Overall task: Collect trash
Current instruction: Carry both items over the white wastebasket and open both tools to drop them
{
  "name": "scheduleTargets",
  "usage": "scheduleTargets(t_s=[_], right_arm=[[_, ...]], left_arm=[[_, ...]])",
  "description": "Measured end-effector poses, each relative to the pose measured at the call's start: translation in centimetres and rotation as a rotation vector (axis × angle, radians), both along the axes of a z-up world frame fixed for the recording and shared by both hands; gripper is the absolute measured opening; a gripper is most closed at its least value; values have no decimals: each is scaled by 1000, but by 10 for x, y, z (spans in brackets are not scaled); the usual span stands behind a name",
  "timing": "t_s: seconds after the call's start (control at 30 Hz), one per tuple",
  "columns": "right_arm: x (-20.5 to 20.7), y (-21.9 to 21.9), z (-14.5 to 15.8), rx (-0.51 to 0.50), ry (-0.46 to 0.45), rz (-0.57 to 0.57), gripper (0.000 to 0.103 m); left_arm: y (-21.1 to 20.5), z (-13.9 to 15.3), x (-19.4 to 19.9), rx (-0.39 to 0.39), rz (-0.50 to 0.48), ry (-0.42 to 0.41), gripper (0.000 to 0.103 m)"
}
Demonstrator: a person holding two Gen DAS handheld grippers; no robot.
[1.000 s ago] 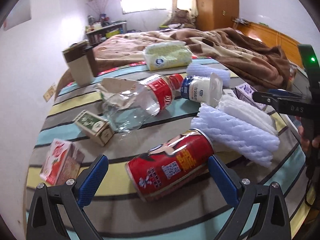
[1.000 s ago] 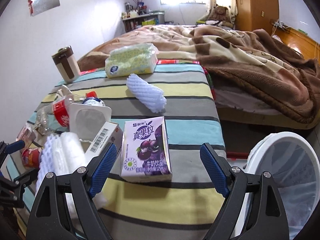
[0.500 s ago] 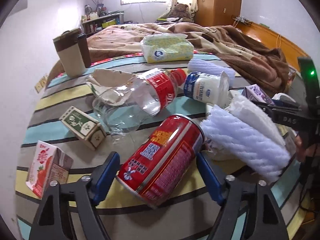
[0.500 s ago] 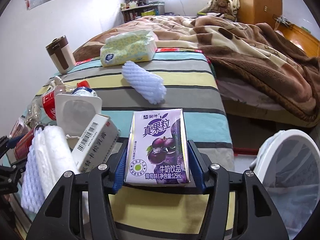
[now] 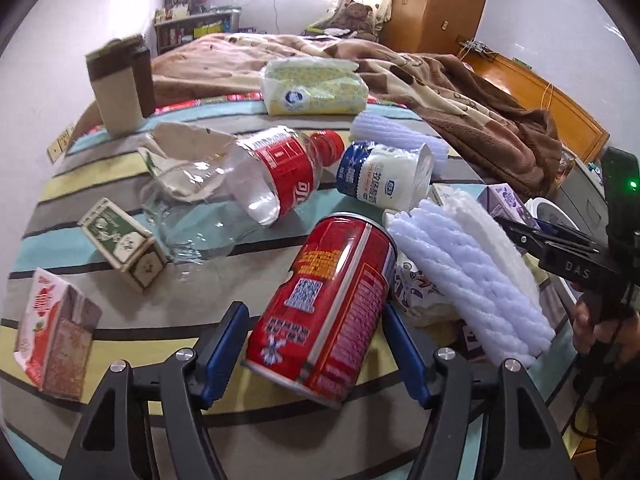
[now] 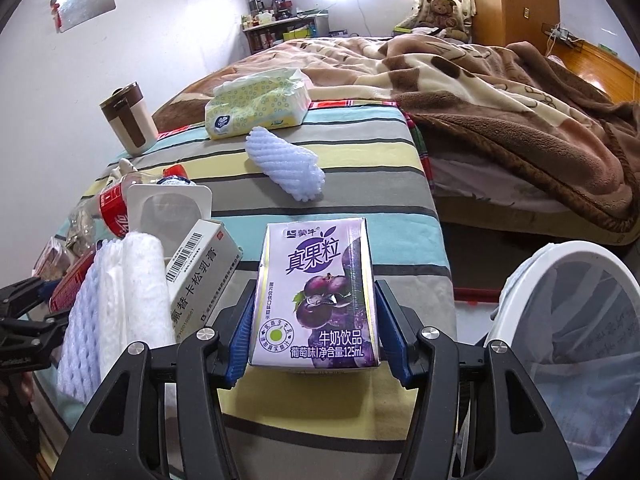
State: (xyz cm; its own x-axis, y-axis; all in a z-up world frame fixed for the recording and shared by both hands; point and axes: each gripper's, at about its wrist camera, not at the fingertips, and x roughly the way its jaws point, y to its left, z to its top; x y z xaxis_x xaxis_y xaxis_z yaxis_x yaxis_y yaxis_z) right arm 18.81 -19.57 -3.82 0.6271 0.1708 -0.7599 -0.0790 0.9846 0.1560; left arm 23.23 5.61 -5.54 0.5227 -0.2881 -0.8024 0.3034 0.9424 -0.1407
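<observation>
right wrist view: 1 purple carton (image 6: 316, 296) between 1 claw's (image 6: 316, 330) pads

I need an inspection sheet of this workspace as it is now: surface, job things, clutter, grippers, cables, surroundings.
Surface: striped cloth, crowded with litter.
Job's things: red can lying tilted; purple milk carton upright; white bin beside the table.
Clutter: crushed bottle, yogurt cup, foam nets, small cartons, tissue pack, mug.
Grippers: left gripper jaws have been closing around the can; right gripper clamps the carton.
Cables: wires at far right wall.
Surroundings: bed with brown blanket, wardrobe, window.
</observation>
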Motion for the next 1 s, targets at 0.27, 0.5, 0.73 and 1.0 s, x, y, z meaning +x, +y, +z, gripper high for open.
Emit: scheduleTargets(t_s=[0.27,0.5,0.73,1.0], right_arm=[[-6,-6,1,13,-15,-10,56],[-21,-11,11,31,-69,-27,56],[-37,-19,20,80,-102,-36,56],[-55,-28,33,110,-148,-50,56]], left_arm=[[-5,-5,1,-2,29,6,62],[3,4,-13,-11,97,-21,57],[7,26,-36,-33,138,-84,54],[7,43,-56,-59,180,-132,53]])
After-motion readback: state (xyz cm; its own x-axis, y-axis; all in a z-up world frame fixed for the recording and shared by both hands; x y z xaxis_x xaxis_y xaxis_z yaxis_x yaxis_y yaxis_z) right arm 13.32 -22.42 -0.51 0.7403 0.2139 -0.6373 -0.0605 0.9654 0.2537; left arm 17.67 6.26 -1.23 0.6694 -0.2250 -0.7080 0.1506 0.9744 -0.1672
